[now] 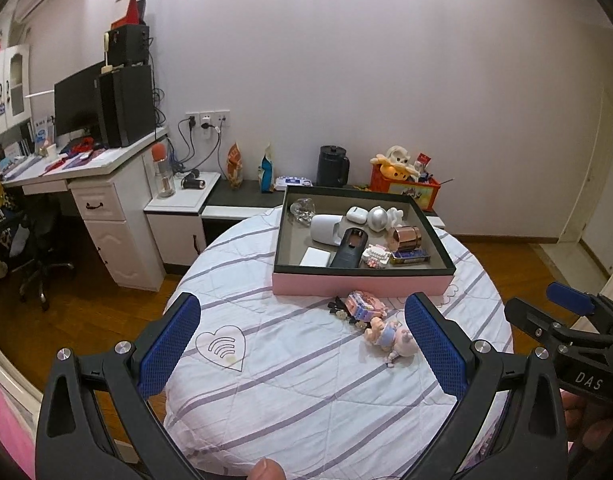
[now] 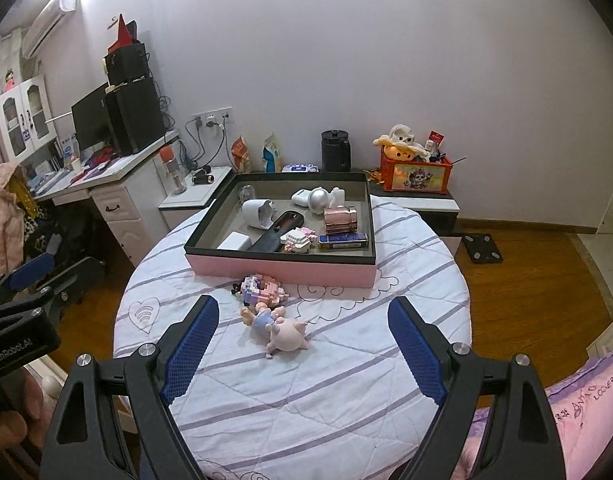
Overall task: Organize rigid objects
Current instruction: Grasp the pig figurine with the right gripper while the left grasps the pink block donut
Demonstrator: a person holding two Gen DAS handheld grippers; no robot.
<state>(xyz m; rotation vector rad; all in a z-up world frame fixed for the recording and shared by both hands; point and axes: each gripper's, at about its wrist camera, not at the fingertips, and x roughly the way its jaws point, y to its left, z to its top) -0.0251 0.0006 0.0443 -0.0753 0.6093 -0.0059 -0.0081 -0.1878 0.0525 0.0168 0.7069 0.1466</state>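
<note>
Pig figurine [image 2: 287, 332] and block toy [image 2: 262, 289] lie before tray [image 2: 282, 266].

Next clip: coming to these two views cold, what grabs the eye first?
The pink-sided tray at the far side of the round quilted table, crowded with small items. In front of it, three things lie loose on the quilt: a pink piglet figurine, a pastel block toy and a black hair clip. Both grippers, left and right, hang open and empty above the near edge.

Pink-sided, black-rimmed tray [image 2: 280, 267] on a white, lilac-striped cloth [image 2: 346, 380]; blue-padded black tongs [image 2: 304, 346].
</note>
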